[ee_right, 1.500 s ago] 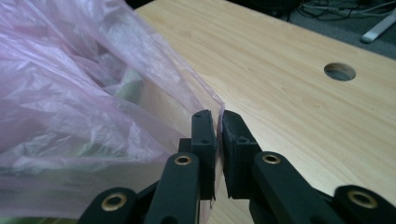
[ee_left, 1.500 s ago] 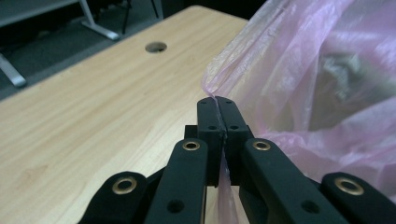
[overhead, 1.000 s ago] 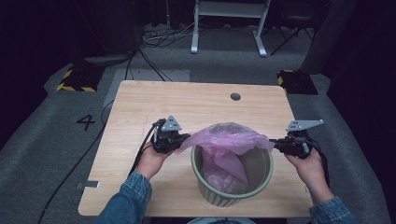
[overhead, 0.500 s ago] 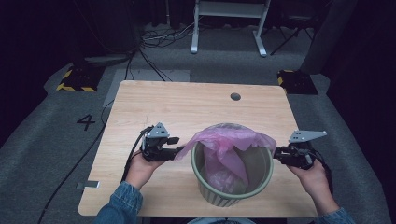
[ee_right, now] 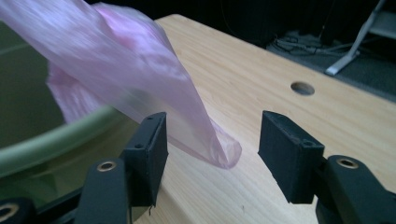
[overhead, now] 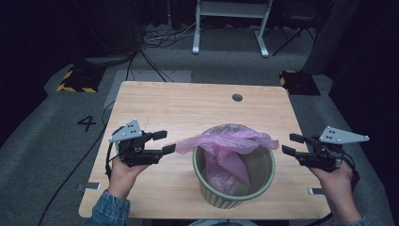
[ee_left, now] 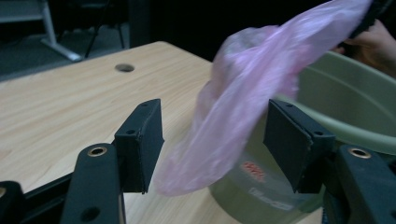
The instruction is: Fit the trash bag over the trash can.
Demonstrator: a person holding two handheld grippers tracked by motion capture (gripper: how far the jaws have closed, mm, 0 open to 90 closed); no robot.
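Bag [overhead: 226,143]: pink, draped over the bin [overhead: 234,192], ends past its rim.
Bin: on the bench [overhead: 188,108].
Left gripper [overhead: 164,141]: beside the bin, jaws just opened, bag end loose between them.
Right gripper [overhead: 291,143]: opposite side, likewise parted, gripping nothing.

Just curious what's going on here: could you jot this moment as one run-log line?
left gripper: open, jaws just opened | right gripper: open, jaws just opened | thin pink plastic bag: released, draped over round green bin

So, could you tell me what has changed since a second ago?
Both grippers, left and right, have just opened, let go of the pink bag and drawn outward. Its freed edges sag over the green bin. Bin and table are unchanged.
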